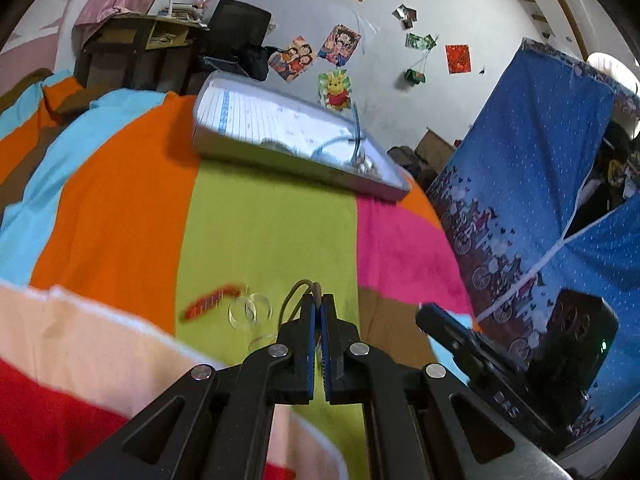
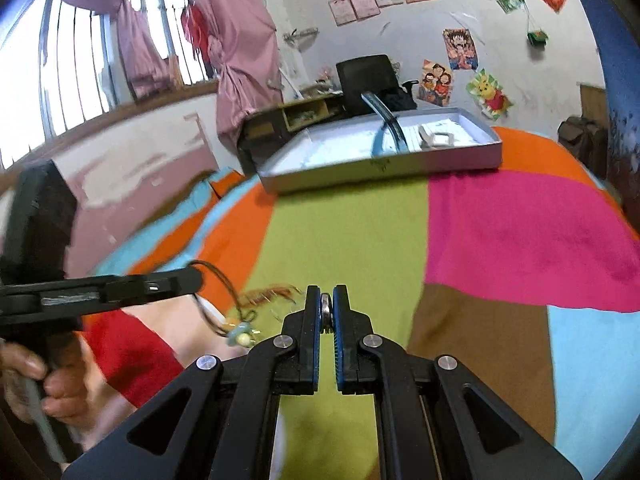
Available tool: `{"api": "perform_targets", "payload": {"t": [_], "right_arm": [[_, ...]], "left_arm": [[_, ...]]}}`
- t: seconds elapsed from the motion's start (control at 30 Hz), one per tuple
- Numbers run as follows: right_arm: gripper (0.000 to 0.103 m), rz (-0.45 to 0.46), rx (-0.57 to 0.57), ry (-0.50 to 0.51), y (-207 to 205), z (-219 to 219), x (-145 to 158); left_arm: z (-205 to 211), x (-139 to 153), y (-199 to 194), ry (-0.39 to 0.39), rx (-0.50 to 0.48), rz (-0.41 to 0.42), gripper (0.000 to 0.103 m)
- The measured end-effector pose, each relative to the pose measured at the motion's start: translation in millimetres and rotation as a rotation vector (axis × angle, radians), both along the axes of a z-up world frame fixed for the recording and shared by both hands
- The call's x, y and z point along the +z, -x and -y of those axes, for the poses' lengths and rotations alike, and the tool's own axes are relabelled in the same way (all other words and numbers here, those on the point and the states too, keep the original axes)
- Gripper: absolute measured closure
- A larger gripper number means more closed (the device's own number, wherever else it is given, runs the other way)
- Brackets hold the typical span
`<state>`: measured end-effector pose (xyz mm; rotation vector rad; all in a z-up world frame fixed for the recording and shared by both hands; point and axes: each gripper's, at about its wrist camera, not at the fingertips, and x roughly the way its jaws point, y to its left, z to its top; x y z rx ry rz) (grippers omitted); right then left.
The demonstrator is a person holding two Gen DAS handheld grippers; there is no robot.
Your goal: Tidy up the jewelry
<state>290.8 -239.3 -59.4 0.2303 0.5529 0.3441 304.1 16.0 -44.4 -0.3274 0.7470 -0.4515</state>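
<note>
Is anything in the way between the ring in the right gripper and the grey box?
Nothing visible. The right gripper holds the ring, and only bare striped blanket lies between it and the open grey box ahead. The left gripper with its corded pendant hangs off to the side.

Bright daylight from window (image 2: 80,60), motion blur, heavy fisheye warp, dark corners
</note>
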Motion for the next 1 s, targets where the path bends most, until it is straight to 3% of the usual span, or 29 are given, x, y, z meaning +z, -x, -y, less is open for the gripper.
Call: {"api": "perform_targets", "payload": {"t": [0.17, 0.3, 0.5, 0.63, 0.7, 0.8, 1.0], "right_arm": [[0.097, 0.049, 0.010, -0.036, -17, 8, 24], [0.097, 0.099, 0.018, -0.026, -39, 8, 38], [0.097, 0.077, 0.014, -0.034, -56, 11, 27], [0.097, 0.030, 0.018, -0.014, -61, 9, 7], [0.097, 0.014, 0.023, -0.012, -63, 8, 2], [0.097, 0.008, 0.036, -0.001, -63, 4, -1], [0.097, 0.021, 0.063, 0.022, -59, -8, 3]], "left_arm": [[-4, 26, -35, 0.016, -0.022, 0.006, 0.100], [-6, 28, -61, 0.005, -0.046, -0.046, 0.100], [-4, -20, -66, -0.108, -0.059, -0.156, 0.100], [-17, -74, -52, -0.134, -0.036, -0.299, 0.100], [-25, -87, -41, -0.128, -0.029, -0.332, 0.100], [-34, -79, -24, -0.120, -0.026, -0.297, 0.100], [-41, -25, -13, -0.124, -0.029, -0.175, 0.100]]}}
